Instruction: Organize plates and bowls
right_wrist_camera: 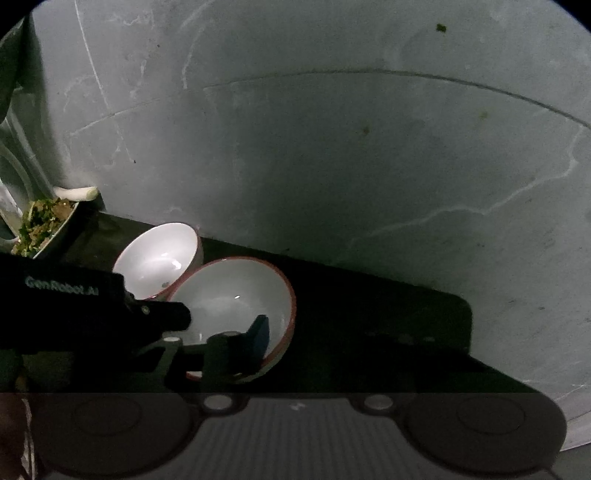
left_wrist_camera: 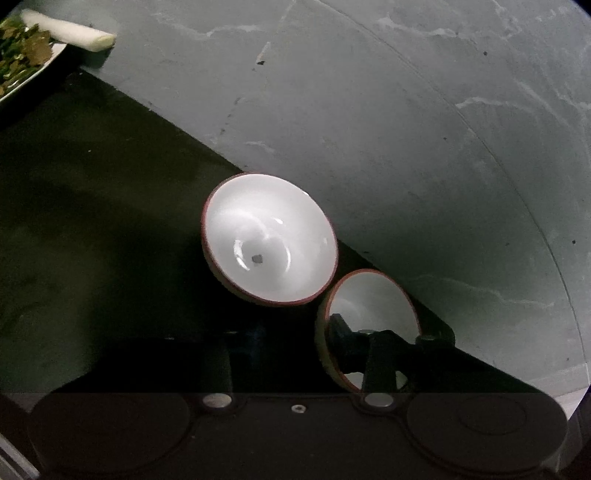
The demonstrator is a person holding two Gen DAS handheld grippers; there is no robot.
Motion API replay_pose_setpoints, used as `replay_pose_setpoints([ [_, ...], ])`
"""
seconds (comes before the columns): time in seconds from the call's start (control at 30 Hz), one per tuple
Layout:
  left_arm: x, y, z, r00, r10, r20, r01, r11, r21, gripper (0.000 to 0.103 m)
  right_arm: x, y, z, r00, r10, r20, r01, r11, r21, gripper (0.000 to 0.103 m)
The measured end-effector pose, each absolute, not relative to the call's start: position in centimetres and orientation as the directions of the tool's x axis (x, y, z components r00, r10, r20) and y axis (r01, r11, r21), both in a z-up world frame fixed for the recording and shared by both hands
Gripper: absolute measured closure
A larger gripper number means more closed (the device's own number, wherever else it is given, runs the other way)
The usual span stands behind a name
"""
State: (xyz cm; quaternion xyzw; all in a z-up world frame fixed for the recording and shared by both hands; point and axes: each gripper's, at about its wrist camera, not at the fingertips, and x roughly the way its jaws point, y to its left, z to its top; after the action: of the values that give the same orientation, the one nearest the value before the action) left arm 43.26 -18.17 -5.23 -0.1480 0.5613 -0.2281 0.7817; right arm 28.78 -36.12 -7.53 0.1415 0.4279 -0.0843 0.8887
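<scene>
Grey marbled floor (right_wrist_camera: 369, 166) fills most of both views, with a dark tabletop (left_wrist_camera: 92, 221) cutting across it as the landmark. Near the tabletop's edge sit two white bowls with reddish-brown rims, touching rim to rim. In the right wrist view the right gripper (right_wrist_camera: 236, 347) comes in low from the left, one finger (right_wrist_camera: 258, 332) inside the nearer bowl (right_wrist_camera: 240, 295), the other finger hidden, so its hold is unclear. The farther bowl (right_wrist_camera: 159, 258) has a dark speck in its bottom. In the left wrist view a dark finger (left_wrist_camera: 351, 339) lies inside the near bowl there, and the left gripper's spread cannot be told. At the tabletop's far left corner a plate of chopped greens (left_wrist_camera: 22, 59) sits beside a white leek stalk (left_wrist_camera: 70, 31).
</scene>
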Motion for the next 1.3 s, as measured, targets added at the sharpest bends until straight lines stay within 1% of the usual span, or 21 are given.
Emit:
replay_pose_setpoints([
  [0.07, 43.5, -18.3, -5.2, 0.259, -0.526, -0.81, 0.197, 0.85, -0.489, 0.071, 29.0, -36.0, -7.6, 0.621, -0.02, -0.783, 0.265, 0.946, 0.186, 0.076],
  [0.17, 43.6, -18.5, -5.2, 0.247, -0.527, -0.813, 0.208, 0.848, -0.487, 0.072, 29.1, -35.7, -7.6, 0.622, -0.005, -0.783, 0.259, 0.945, 0.2, 0.085],
  [0.27, 44.2, -18.6, -5.3, 0.235, -0.532, -0.813, 0.241, 0.843, -0.482, 0.074, 29.1, -35.7, -7.6, 0.621, -0.005, -0.783, 0.268, 0.941, 0.207, 0.086],
  [0.33, 44.0, -18.7, -5.4, 0.229, -0.535, -0.813, 0.262, 0.838, -0.478, 0.078, 28.9, -35.6, -7.7, 0.62, 0.003, -0.784, 0.263, 0.941, 0.211, 0.086],
  [0.37, 44.0, -18.7, -5.6, 0.221, -0.542, -0.811, 0.266, 0.833, -0.485, 0.082, 28.8, -35.6, -7.7, 0.618, 0.005, -0.786, 0.257, 0.944, 0.208, 0.086],
  [0.4, 43.9, -18.6, -5.7, 0.213, -0.554, -0.805, 0.266, 0.826, -0.498, 0.088, 28.7, -35.5, -7.7, 0.617, 0.006, -0.787, 0.253, 0.946, 0.205, 0.086],
  [0.43, 43.8, -18.6, -5.7, 0.209, -0.564, -0.799, 0.265, 0.819, -0.508, 0.092, 28.6, -35.3, -7.6, 0.616, 0.006, -0.788, 0.249, 0.947, 0.203, 0.086],
  [0.57, 43.1, -18.4, -5.2, 0.209, -0.559, -0.802, 0.292, 0.819, -0.495, 0.093, 28.1, -34.9, -7.5, 0.613, 0.008, -0.79, 0.247, 0.948, 0.202, 0.087],
  [0.77, 41.8, -17.9, -3.7, 0.209, -0.562, -0.801, 0.305, 0.815, -0.492, 0.095, 26.4, -34.5, -6.9, 0.61, 0.014, -0.793, 0.265, 0.939, 0.22, 0.092],
  [1.03, 39.4, -16.8, -0.6, 0.223, -0.58, -0.783, 0.335, 0.8, -0.497, 0.095, 23.4, -33.3, -4.8, 0.634, 0.021, -0.773, 0.287, 0.922, 0.26, 0.093],
  [1.3, 35.7, -14.0, 2.4, 0.224, -0.599, -0.768, 0.367, 0.782, -0.503, 0.094, 19.8, -31.4, -1.4, 0.665, 0.067, -0.743, 0.248, 0.919, 0.305, 0.093],
])
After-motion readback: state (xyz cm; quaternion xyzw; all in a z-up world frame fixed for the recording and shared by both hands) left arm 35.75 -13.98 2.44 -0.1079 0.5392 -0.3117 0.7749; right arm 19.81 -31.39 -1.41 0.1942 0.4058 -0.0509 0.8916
